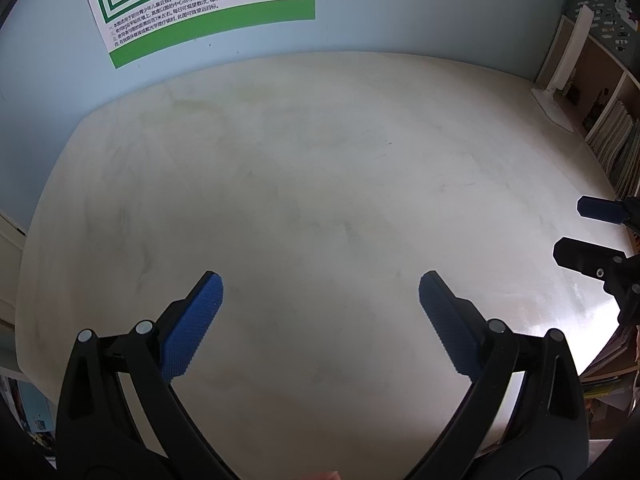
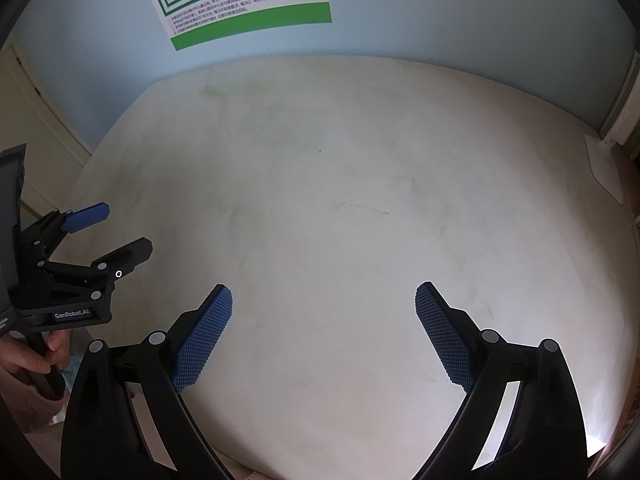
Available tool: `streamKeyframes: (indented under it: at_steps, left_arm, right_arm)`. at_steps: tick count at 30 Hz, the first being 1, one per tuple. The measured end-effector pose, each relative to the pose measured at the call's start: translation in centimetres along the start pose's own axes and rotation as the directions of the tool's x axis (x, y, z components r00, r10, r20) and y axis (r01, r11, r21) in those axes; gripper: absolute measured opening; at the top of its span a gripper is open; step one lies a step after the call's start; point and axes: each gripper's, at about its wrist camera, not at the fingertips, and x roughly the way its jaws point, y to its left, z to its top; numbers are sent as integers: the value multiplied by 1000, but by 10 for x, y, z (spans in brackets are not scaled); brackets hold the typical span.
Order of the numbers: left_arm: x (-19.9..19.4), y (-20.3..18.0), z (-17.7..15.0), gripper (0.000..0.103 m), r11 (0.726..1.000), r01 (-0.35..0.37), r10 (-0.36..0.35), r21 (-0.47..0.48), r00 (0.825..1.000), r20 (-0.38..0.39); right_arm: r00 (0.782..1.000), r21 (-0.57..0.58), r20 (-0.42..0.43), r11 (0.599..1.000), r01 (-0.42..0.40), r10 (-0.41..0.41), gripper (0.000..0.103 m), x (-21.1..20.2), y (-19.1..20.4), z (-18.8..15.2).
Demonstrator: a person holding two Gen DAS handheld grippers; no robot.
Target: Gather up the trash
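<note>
No trash shows in either view. My left gripper [image 1: 320,284] is open and empty, its blue-padded fingers spread wide above a bare cream desk top [image 1: 312,184]. It also shows at the left edge of the right wrist view [image 2: 128,228], held by a hand. My right gripper [image 2: 323,294] is open and empty above the same desk top [image 2: 340,200]. Its fingertips show at the right edge of the left wrist view [image 1: 568,230].
A pale blue wall carries a green-and-white poster [image 1: 208,4] behind the desk. A white lamp base [image 1: 554,106] stands at the far right corner, and also shows in the right wrist view [image 2: 604,168]. Shelves with books [image 1: 616,140] line the right side.
</note>
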Motion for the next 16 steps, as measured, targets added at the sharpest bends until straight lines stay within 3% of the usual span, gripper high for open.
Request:
streamKeyframes:
  at_steps: [16]
  left_arm:
    - [24,14,11,96,1000,4,-3,8,998,-59]
  right_arm:
    - [1000,9,-12,1000,-27,27,92,18,2,15]
